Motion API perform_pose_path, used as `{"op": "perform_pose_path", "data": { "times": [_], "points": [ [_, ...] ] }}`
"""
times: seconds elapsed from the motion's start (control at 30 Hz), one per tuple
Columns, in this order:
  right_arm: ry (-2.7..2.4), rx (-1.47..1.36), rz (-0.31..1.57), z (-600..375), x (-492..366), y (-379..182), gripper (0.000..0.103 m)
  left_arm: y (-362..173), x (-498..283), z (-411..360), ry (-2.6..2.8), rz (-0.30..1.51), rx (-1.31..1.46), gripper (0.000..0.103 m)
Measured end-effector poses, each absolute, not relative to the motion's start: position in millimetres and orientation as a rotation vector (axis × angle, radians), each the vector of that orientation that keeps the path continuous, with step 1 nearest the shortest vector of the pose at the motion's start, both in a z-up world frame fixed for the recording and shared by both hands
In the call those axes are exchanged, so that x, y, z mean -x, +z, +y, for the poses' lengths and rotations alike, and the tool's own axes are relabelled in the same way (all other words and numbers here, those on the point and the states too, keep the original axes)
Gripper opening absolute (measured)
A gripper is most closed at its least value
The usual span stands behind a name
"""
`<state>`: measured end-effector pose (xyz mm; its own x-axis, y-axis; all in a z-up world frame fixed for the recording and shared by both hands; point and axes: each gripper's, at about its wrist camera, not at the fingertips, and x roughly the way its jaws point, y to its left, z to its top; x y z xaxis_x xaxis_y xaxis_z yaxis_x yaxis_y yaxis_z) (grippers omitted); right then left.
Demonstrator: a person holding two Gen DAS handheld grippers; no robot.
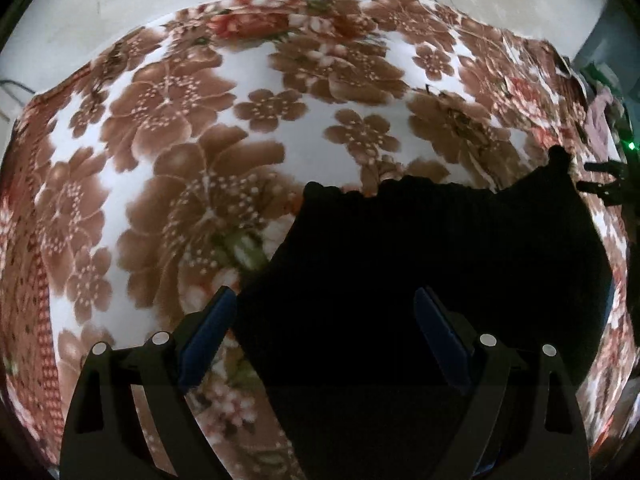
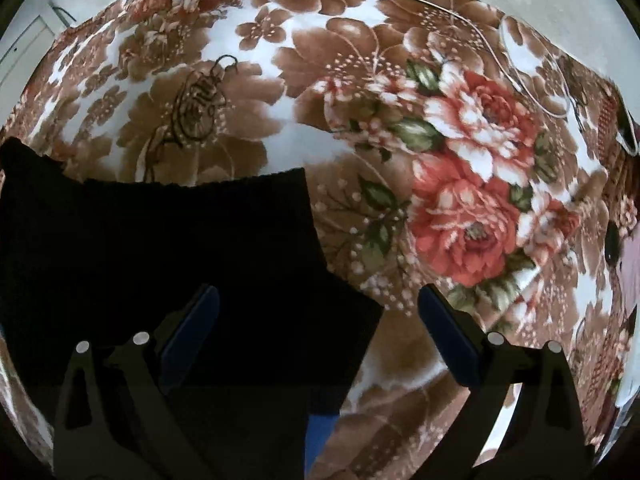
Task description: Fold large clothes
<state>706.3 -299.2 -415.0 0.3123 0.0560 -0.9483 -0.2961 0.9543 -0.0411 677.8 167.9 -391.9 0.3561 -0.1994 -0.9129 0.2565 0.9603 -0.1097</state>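
Left tool (image 1: 324, 312) and right tool (image 2: 318, 308) both gape wide, gripping nothing, over black garment (image 1: 440, 248) on floral blanket (image 1: 180, 128)

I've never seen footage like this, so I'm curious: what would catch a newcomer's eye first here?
First, the big floral blanket spread under everything, brown blossoms with red roses on the right side of the right wrist view. Next, the black garment lying flat on it, a dark mass in the lower middle of the left wrist view. Last, each camera's blue-padded open tool, the left gripper and right gripper, above the cloth.
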Motion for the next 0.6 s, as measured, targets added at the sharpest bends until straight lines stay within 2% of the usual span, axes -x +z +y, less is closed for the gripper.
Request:
{"op": "perform_pose_path", "data": {
  "times": [0.3, 0.33, 0.37, 0.4, 0.43, 0.47, 0.53, 0.6],
  "points": [
    [0.279, 0.232, 1.260, -281, -736, -447, 0.097, -412, -697, 156, -0.404, 1.207, -0.038, 0.087],
    [0.283, 0.235, 1.260, -281, -737, -449, 0.097, -414, -697, 155, -0.414, 1.212, -0.043, 0.085],
    [0.300, 0.232, 1.264, -280, -737, -453, 0.094, -419, -698, 153, -0.420, 1.225, -0.052, 0.078],
    [0.318, 0.223, 1.271, -280, -737, -456, 0.080, -425, -699, 153, -0.413, 1.235, -0.062, 0.072],
    [0.349, 0.200, 1.282, -280, -736, -458, 0.070, -429, -699, 156, -0.409, 1.242, -0.052, 0.053],
    [0.382, 0.169, 1.293, -279, -735, -460, 0.049, -433, -700, 161, -0.403, 1.251, -0.014, 0.030],
    [0.392, 0.181, 1.275, -274, -728, -459, 0.025, -440, -700, 176, -0.400, 1.259, 0.102, 0.024],
    [0.396, 0.200, 1.261, -270, -722, -458, 0.017, -447, -696, 183, -0.413, 1.270, 0.175, 0.020]
  ]
}}
